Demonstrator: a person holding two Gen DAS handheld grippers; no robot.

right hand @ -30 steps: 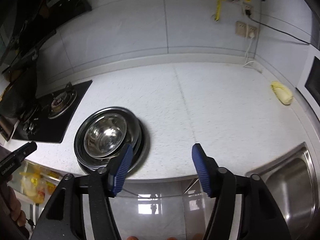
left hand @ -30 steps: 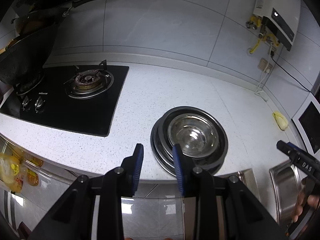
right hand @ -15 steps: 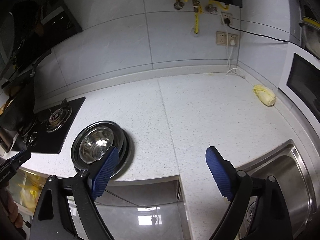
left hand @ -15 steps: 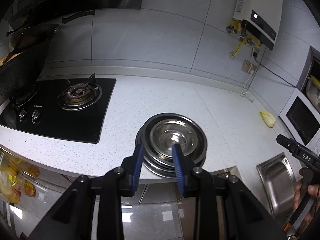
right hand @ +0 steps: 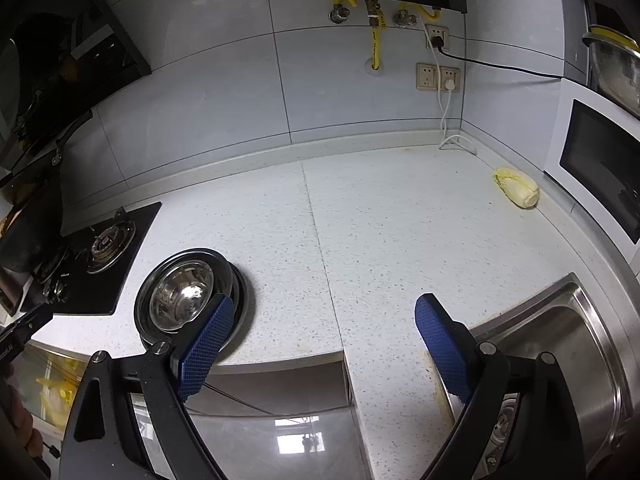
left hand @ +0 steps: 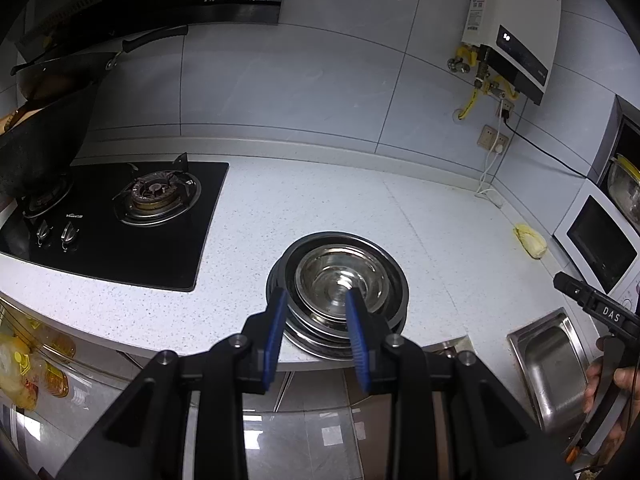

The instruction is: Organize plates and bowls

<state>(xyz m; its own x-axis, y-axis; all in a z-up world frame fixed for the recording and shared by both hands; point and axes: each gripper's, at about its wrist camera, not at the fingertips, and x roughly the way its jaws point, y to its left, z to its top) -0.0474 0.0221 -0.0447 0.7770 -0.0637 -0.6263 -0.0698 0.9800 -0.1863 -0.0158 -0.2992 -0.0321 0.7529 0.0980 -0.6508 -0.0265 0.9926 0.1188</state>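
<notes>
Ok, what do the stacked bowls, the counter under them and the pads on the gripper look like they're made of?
Stacked bowls: polished metal, likely stainless steel, with mirror glare in the top bowl.
Counter: white speckled stone or quartz composite, semi-matte; which one is unclear.
Pads: blue, cross-hatched texture, probably rubber or soft plastic, matte.

Shiny steel bowls (left hand: 338, 280) – speckled matt stone counter (left hand: 420, 216) – glossy black hob (left hand: 120, 224).
</notes>
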